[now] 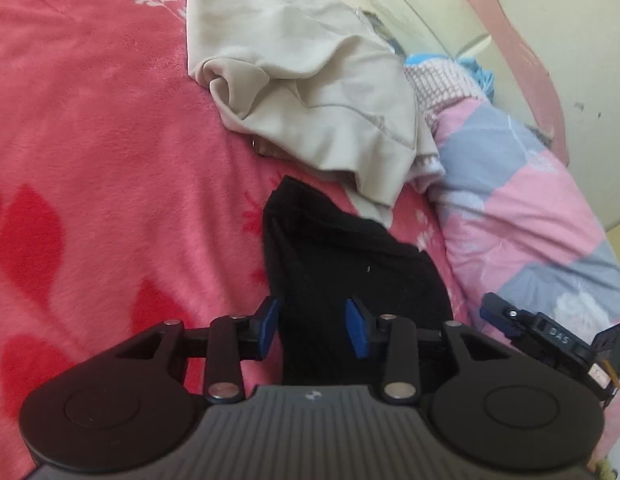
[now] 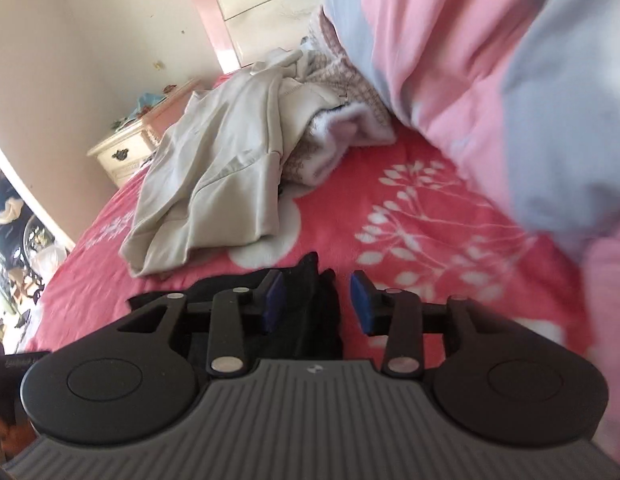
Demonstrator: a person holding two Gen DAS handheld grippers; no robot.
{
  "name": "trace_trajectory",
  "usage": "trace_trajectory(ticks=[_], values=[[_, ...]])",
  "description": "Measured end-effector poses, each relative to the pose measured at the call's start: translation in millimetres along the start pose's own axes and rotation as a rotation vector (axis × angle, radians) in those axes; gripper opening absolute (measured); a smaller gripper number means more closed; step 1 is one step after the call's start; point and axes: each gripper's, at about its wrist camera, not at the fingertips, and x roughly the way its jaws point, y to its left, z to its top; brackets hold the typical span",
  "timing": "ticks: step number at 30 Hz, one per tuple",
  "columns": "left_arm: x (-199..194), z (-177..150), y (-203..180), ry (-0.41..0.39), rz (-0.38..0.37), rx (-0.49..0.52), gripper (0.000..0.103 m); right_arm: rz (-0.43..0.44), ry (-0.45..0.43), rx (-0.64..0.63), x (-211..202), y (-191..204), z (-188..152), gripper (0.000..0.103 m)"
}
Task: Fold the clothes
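Bedding: red-pink fleece blanket with white floral print (image 1: 109, 120), spread over the bed and carrying every item below.

Black knit garment (image 1: 350, 252): lies flat on the blanket, its near end reaching in under both grippers.

Left gripper (image 1: 316, 328): jaws partly open, blue pads (image 1: 269, 326) standing either side of the black garment's near end without pressing on it; nothing held.

Right gripper (image 2: 316, 304): jaws partly open, poised over a bunched fold of the black garment (image 2: 310, 300); pads (image 2: 360, 302) clear of the cloth, nothing gripped. In the left wrist view it appears to the right of the black garment (image 1: 550, 336).

Beige crumpled sweatshirt (image 1: 293, 76): heaped on the blanket beyond the black garment, near it.

Pink-and-grey patchwork quilt (image 1: 522, 200): bunched on the bed to the right of the black garment.

Pink-and-cream headboard (image 2: 261, 4): beyond the sweatshirt.
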Motion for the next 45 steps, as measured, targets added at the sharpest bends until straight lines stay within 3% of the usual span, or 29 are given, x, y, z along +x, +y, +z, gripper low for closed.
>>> trace_trajectory(ticks=[7, 10, 16, 28, 45], values=[[-23, -31, -11, 0.111, 0.101, 0.058, 0.038, -0.011, 0.110, 0.002, -32, -12, -28, 0.043], [-27, -50, -16, 0.140, 0.096, 0.071, 0.038, -0.024, 0.166, 0.084, -35, -19, -39, 0.043], [-40, -76, -36, 0.191, 0.098, 0.135, 0.038, -0.051, 0.188, 0.095, -56, -18, -49, 0.043], [-66, -107, -48, 0.209, 0.163, 0.186, 0.038, -0.043, 0.199, 0.112, -85, -17, -60, 0.043], [-64, -110, -45, 0.221, 0.192, 0.188, 0.038, -0.069, 0.238, 0.155, -87, -28, -69, 0.045]])
